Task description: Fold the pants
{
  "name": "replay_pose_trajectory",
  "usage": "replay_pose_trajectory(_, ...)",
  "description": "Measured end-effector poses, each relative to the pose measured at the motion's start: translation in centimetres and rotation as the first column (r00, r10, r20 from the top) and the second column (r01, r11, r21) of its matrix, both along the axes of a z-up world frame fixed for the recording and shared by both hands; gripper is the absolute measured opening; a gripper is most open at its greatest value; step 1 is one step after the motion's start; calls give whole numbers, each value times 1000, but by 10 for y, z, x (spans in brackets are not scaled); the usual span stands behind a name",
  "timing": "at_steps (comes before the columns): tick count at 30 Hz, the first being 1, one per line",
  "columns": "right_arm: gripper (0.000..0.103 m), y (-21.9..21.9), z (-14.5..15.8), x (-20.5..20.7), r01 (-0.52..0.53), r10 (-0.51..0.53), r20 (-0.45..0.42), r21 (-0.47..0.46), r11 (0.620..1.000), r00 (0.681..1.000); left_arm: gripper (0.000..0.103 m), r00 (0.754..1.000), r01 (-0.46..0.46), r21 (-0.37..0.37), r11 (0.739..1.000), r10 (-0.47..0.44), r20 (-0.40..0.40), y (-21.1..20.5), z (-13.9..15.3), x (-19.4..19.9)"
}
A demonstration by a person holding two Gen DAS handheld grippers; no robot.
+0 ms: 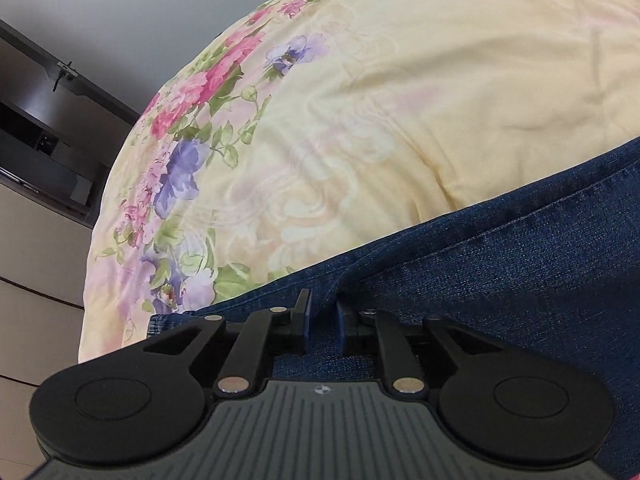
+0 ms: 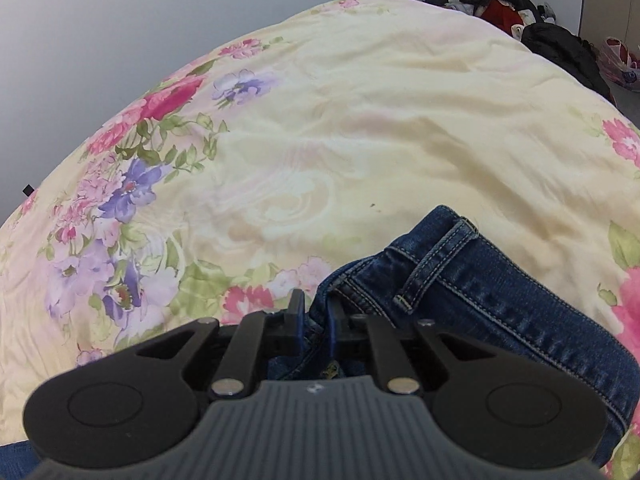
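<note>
while the jeans (image 1: 500, 280) lie across the flowered quilt (image 1: 360, 120), my left gripper (image 1: 323, 316) pinches a fold of denim at the leg end, fingers narrow. my right gripper (image 2: 316, 316) clamps the waistband (image 2: 480, 280) beside a belt loop (image 2: 432, 264).

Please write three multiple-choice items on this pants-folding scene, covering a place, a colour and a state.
1. Where do the jeans lie? A on a floral bedspread B on a wooden floor C in a basket
2. What colour are the jeans? A black B dark blue C grey
3. What is the right gripper doing? A hanging open above the cloth B closed on denim near the waistband C holding a hanger

Answers: 1 A, the flowered cream cloth lies under them; 2 B, blue denim with pale stitching; 3 B, denim sits between its fingers.
</note>
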State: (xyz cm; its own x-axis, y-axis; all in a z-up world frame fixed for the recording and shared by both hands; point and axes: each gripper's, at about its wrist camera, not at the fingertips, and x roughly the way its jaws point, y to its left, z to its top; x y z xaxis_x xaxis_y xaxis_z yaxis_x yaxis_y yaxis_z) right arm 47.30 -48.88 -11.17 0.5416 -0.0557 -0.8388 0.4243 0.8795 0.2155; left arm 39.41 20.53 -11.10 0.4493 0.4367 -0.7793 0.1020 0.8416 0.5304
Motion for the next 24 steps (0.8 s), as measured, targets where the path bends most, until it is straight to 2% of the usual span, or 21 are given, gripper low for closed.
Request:
replay_pose_trajectory(1, 11, 1, 0, 1, -3, 3, 1, -1, 1000, 1000, 27, 1000, 6, 9, 1000, -6, 5, 1, 0, -2)
replay_pose_trajectory(2, 12, 3, 1, 0, -3, 3, 0, -5, 1000, 1000, 38, 1000, 11, 23, 1000, -12, 18, 1, 2, -2)
replay_pose_trajectory(3, 22, 4, 2, 0, -9, 9, 3, -8, 1000, 1000, 59, 999, 13, 37, 999, -15, 38, 1, 5, -3)
replay_pose_trajectory(4, 32, 8, 7, -2, -23, 23, 20, -10, 1000, 1000, 71, 998, 13, 45, 999, -16, 63, 2, 10, -6)
replay_pose_trajectory(5, 47, 13, 12, -4, -33, 34, 37, -21, 999, 999, 83, 996, 13, 44, 999, -17, 88, 3, 17, -9)
replay_pose_trajectory(6, 52, 20, 19, -8, -50, 52, 54, -42, 998, 997, 83, 993, 15, 36, 999, -19, 113, 4, 24, -12)
replay_pose_trajectory(10, 55, 55, 50, -23, -160, 175, 80, -163, 974, 981, 83, 984, 4, -40, 999, 3, 179, 14, 60, -31)
replay_pose_trajectory(12, 58, 74, 61, -37, -215, 235, 86, -191, 958, 968, 83, 979, -9, -75, 997, 24, 205, 25, 75, -44)
replay_pose_trajectory(16, 58, 115, 65, -71, -326, 348, 54, -245, 913, 936, 81, 962, -87, -197, 977, 133, 238, 63, 97, -76)
replay_pose_trajectory(18, 58, 133, 60, -89, -360, 383, 31, -279, 890, 923, 76, 945, -146, -260, 954, 212, 248, 87, 100, -93)
replay_pose_trajectory(21, 57, 153, 49, -111, -394, 414, 4, -305, 867, 910, 70, 907, -228, -358, 905, 331, 259, 124, 95, -120)
replay_pose_trajectory(24, 51, 161, 39, -125, -410, 424, -26, -311, 857, 906, 69, 877, -260, -440, 860, 401, 266, 155, 86, -137)
